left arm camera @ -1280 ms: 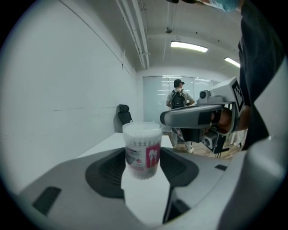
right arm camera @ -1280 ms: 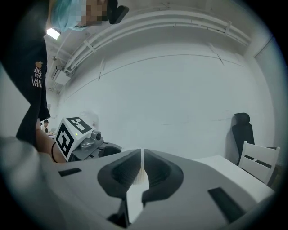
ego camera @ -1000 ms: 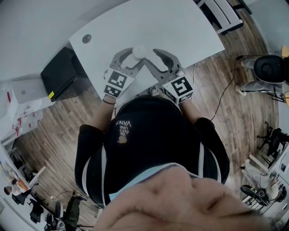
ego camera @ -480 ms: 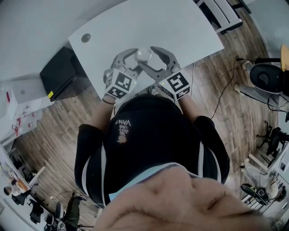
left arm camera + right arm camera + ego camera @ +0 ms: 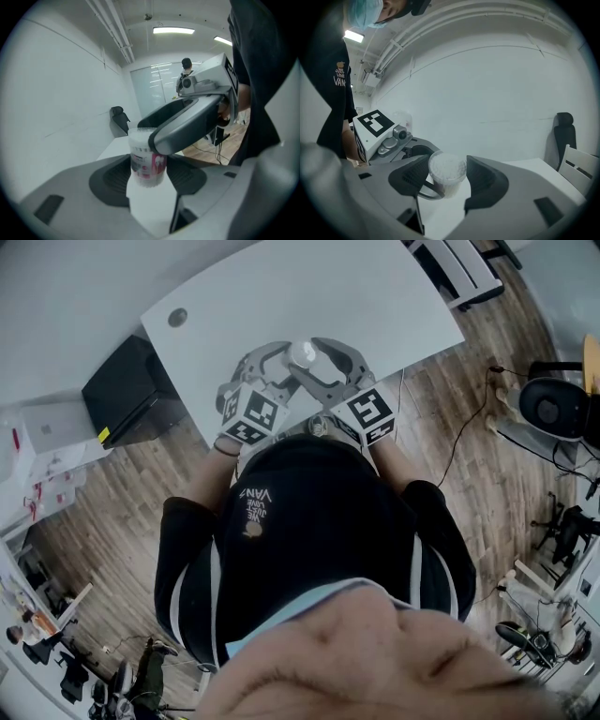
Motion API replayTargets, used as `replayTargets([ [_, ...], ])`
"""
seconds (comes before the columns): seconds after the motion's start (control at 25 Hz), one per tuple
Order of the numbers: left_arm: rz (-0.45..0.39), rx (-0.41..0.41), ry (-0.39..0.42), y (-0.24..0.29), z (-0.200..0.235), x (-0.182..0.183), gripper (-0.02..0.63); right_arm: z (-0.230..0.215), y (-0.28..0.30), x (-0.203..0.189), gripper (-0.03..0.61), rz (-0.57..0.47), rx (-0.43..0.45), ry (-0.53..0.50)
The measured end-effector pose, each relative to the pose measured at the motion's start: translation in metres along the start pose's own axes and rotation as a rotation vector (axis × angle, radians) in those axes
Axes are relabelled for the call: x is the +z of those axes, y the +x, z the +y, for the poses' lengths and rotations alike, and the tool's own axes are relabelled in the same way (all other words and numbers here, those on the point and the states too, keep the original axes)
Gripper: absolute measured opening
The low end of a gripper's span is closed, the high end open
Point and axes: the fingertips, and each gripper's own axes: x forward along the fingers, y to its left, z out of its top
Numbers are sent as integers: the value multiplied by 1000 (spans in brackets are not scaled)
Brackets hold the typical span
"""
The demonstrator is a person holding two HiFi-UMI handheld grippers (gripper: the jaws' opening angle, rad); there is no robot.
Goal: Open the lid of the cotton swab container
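The person in the black shirt (image 5: 309, 521) is standing at the near edge of the white tabletop (image 5: 356, 296), holding both tools together in front of the chest. The cotton swab container (image 5: 302, 354) is sitting between them, over the near part of the tabletop. I cannot tell whether its base is resting on the surface.

The left tool (image 5: 149, 180) is gripping the container's body. Its jaws are standing wide, with a pad (image 5: 112, 176) pressing on each side, low on the pink-and-white label (image 5: 147, 165). Seen from that tool, the container is standing upright.

The right tool (image 5: 445, 185) is reaching in from the right, and one of its grey jaws is crossing the upper right of the container in the left gripper view. Its jaws have just been closing a little from their widest, and the clear lid (image 5: 447, 168) is sitting between them with both pads lying against its rim. White swab tips are showing through the lid, which is still sitting on the container.

A black box (image 5: 131, 395) is standing on the wooden floor (image 5: 469, 427) to the left of the tabletop. A dark chair (image 5: 565, 123) is showing at the far side.
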Motion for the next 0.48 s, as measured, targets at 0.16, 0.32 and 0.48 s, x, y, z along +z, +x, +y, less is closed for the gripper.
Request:
replayTargets([
  [0.16,-3,2,-13,0,-1,0,241,0,-4,3,258,-18,17,37],
  [0.32,-22,2,-24,1,-2,4,241,-3,-8,6,258,-42,41,82],
  [0.48,-48,2,-43,0,1,8,241,-8,-10,13,258,-76,55,134],
])
